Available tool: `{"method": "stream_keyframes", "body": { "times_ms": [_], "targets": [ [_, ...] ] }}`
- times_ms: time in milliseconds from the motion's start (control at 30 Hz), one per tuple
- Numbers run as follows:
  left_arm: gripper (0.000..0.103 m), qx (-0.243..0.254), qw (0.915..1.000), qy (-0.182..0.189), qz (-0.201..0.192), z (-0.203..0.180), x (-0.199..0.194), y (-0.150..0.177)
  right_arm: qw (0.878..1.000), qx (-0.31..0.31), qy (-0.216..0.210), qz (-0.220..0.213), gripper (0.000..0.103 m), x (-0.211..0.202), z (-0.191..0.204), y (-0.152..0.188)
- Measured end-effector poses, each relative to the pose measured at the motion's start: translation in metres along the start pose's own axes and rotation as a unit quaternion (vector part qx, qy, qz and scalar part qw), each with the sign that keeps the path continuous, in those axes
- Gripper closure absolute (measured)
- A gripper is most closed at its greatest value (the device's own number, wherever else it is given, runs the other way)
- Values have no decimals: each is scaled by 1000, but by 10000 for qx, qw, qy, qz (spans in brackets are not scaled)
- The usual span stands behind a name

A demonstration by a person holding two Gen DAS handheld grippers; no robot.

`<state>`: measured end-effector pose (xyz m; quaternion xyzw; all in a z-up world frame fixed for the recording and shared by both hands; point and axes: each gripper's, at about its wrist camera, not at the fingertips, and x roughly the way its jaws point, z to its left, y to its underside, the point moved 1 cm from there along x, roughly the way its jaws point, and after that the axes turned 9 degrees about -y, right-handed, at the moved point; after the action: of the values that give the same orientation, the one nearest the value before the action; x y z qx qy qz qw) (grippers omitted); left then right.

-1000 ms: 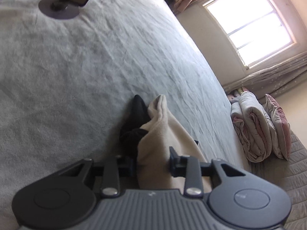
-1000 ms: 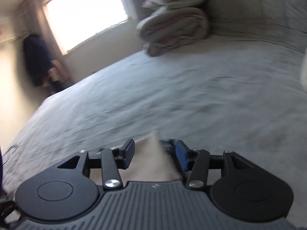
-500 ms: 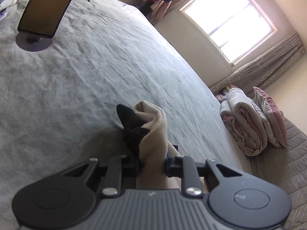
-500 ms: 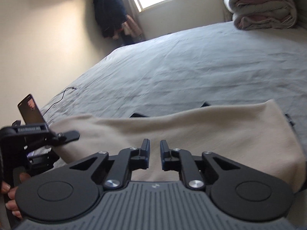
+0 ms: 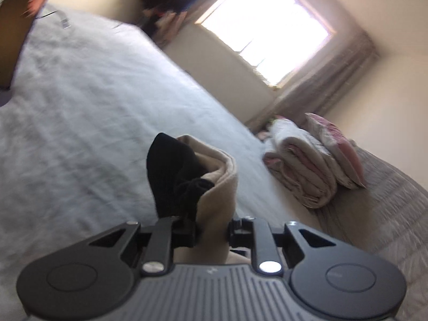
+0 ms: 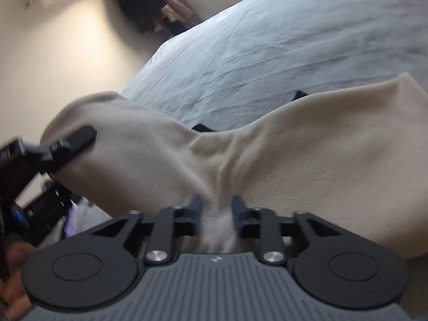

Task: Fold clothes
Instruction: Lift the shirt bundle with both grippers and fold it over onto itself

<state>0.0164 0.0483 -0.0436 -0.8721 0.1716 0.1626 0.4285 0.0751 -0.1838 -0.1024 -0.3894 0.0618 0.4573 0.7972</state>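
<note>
A beige garment with a black lining (image 5: 211,187) hangs between the two grippers above the grey bed (image 5: 80,123). My left gripper (image 5: 212,231) is shut on one bunched end of it, black lining showing on the left. In the right wrist view the beige garment (image 6: 307,149) spreads wide, lifted at the left by the left gripper (image 6: 72,141). My right gripper (image 6: 216,214) pinches a fold of it at its lower edge. The far end of the garment droops toward the bed.
A stack of folded pink and white quilts (image 5: 307,168) with a pillow lies at the head of the bed. A phone on a stand (image 5: 16,34) is at the far left. Dark clothes (image 6: 139,0) hang by the window wall.
The right gripper, shut beside the cloth half a second ago, now holds a fold of it. Both grippers have lifted the garment; the left view has tilted upward.
</note>
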Motion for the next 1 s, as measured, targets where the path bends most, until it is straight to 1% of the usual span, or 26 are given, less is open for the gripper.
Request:
{"method": "stream_keyframes", "body": {
  "times_ms": [33, 67, 233, 400, 500, 667, 800, 833, 867, 900, 967, 1000],
  "targets": [
    [83, 91, 9999, 82, -15, -5, 0, 1, 9999, 118, -42, -89, 50, -8, -3, -3],
    [83, 180, 9997, 160, -18, -9, 0, 3, 9995, 240, -79, -173, 49, -15, -6, -5],
    [83, 550, 9972, 499, 95, -30, 7, 14, 9930, 1027, -208, -544, 49, -48, -32, -17],
    [83, 886, 9916, 855, 402, -47, 15, 31, 9807, 1701, -389, -877, 49, -77, -54, -23],
    [83, 988, 9884, 981, 611, -53, 22, 41, 9724, 2025, -495, -1045, 48, -90, -63, -26],
    [81, 1219, 9817, 1131, 923, -58, 34, 57, 9573, 2529, -644, -1243, 46, -106, -75, -22],
    [75, 1331, 9720, 1340, 1397, -59, 46, 66, 9465, 2839, -802, -1304, 45, -115, -79, -17],
    [72, 1345, 9693, 1399, 1510, -59, 49, 69, 9445, 2895, -815, -1318, 45, -116, -80, -16],
    [67, 1356, 9662, 1475, 1623, -59, 52, 70, 9428, 2941, -827, -1337, 44, -118, -81, -15],
    [65, 1343, 9627, 1561, 1754, -59, 54, 72, 9411, 2978, -857, -1353, 43, -120, -81, -15],
    [59, 1316, 9560, 1716, 1982, -58, 57, 74, 9412, 2977, -848, -1354, 42, -120, -80, -15],
    [58, 1322, 9520, 1817, 2077, -59, 58, 75, 9424, 2951, -821, -1344, 42, -119, -80, -15]
  ]
}}
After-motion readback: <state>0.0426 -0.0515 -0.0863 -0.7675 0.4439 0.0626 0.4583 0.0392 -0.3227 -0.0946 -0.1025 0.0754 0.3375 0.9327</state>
